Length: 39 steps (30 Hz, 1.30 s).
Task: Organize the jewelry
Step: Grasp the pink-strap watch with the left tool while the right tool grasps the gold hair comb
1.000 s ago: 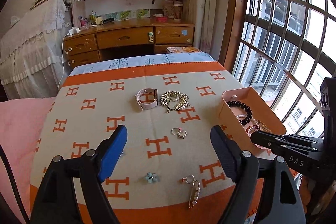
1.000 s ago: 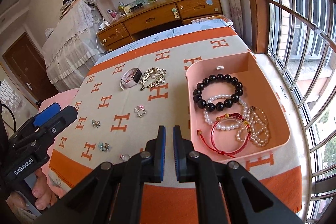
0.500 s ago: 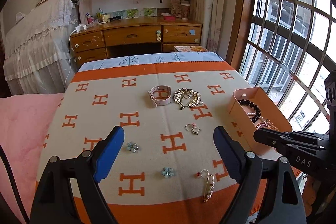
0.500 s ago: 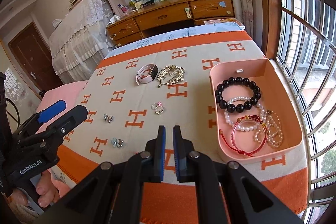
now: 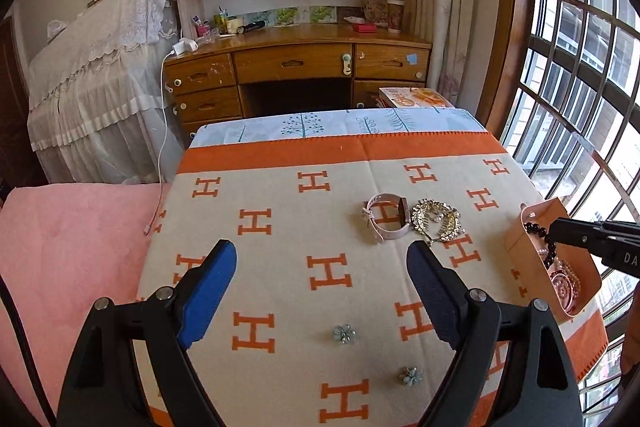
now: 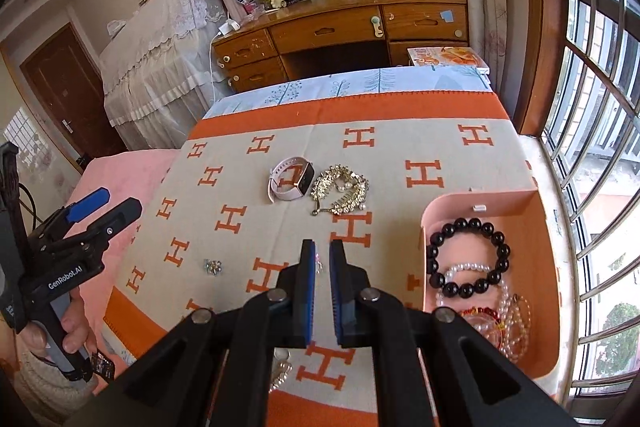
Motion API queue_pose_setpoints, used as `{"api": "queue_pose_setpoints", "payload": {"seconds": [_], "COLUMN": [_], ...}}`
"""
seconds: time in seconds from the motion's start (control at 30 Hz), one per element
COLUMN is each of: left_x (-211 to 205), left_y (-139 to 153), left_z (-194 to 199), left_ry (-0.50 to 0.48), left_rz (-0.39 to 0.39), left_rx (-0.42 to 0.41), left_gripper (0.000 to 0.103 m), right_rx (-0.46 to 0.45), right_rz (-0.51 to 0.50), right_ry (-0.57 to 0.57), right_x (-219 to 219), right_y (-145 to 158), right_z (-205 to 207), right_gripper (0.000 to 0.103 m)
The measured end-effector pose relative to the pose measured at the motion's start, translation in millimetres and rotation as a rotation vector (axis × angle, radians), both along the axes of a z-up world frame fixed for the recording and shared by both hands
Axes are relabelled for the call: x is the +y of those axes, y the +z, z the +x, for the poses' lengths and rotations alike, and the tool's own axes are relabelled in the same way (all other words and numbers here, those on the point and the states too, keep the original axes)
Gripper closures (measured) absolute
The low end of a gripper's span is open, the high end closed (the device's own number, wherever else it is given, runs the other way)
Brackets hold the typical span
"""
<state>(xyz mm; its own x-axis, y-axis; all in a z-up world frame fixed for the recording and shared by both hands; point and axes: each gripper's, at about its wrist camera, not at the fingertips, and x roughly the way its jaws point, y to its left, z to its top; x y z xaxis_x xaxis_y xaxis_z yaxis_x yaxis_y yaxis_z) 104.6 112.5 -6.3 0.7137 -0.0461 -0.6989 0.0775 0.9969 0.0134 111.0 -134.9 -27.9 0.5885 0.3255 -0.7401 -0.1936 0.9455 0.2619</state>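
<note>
A pink watch (image 5: 386, 223) (image 6: 289, 179) and a gold leaf brooch (image 5: 437, 221) (image 6: 340, 189) lie side by side on the H-patterned blanket (image 5: 280, 267). Two blue flower pieces (image 5: 345, 333) lie nearer. My left gripper (image 5: 322, 267) (image 6: 108, 205) hovers open over bare blanket, holding nothing. At the right edge, the pink tray (image 5: 536, 219) (image 6: 544, 267) holds a black bead bracelet (image 6: 466, 257) and several other bracelets. My right gripper (image 6: 322, 251) (image 5: 560, 227) is shut and empty, left of the tray. A small sparkling piece (image 6: 213, 266) lies to its left. Its fingers partly hide a pearl pin (image 6: 280, 371).
A wooden desk (image 5: 296, 63) with shelves stands beyond the bed's far end. A barred window (image 5: 580, 87) runs along the right, close to the tray. Pink bedding (image 5: 72, 247) lies left of the blanket. A person's hand (image 6: 72, 331) holds the left gripper's handle.
Both grippers have shifted left, so the jewelry and tray slid right in each view. In the left wrist view the rings and pearl pin have left the picture. Neither gripper took hold of anything.
</note>
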Motion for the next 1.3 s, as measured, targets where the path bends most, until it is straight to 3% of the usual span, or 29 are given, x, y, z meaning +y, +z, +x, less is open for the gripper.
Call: {"api": "queue_pose_setpoints", "payload": {"seconds": [0.17,0.23,0.3,0.33,0.63,0.9,1.03,1.1,1.2,1.23,1.27,1.3], "left_x": [-4,-6,-9,-10,-25,-34,-33,-35,-38,-39,-41,-42], "left_y": [1,-1,-9,-14,-101,-131,-136,-137,-137,-137,-137,-137], "left_z": [46,66,89,100,168,180,184,183,183,183,184,184], "left_ry": [-0.044,-0.052,-0.064,-0.060,-0.043,-0.028,-0.030,-0.028,-0.024,-0.029,-0.036,-0.037], "left_rz": [0.007,0.000,-0.010,-0.014,-0.048,-0.087,-0.112,-0.104,-0.096,-0.104,-0.114,-0.120], "left_rx": [0.059,0.081,0.123,0.143,0.395,0.469,0.504,0.502,0.493,0.493,0.493,0.499], "left_gripper": [0.017,0.017,0.017,0.017,0.017,0.026,0.044,0.049,0.064,0.077,0.097,0.096], "right_rx": [0.057,0.083,0.101,0.110,0.272,0.305,0.324,0.334,0.320,0.316,0.311,0.305], "right_rz": [-0.025,-0.035,-0.039,-0.039,-0.098,-0.126,-0.134,-0.134,-0.123,-0.124,-0.127,-0.132], "right_ry": [0.002,0.005,0.003,-0.001,0.009,0.084,0.126,0.137,0.146,0.148,0.147,0.145], "right_x": [1,2,4,4,10,16,23,25,25,25,25,24], "right_y": [7,5,0,-4,-66,-90,-98,-103,-104,-104,-103,-103], "right_z": [50,68,84,93,149,169,173,175,177,176,175,173], "right_gripper": [0.095,0.085,0.060,0.059,0.058,0.060,0.070,0.080,0.081,0.081,0.082,0.082]}}
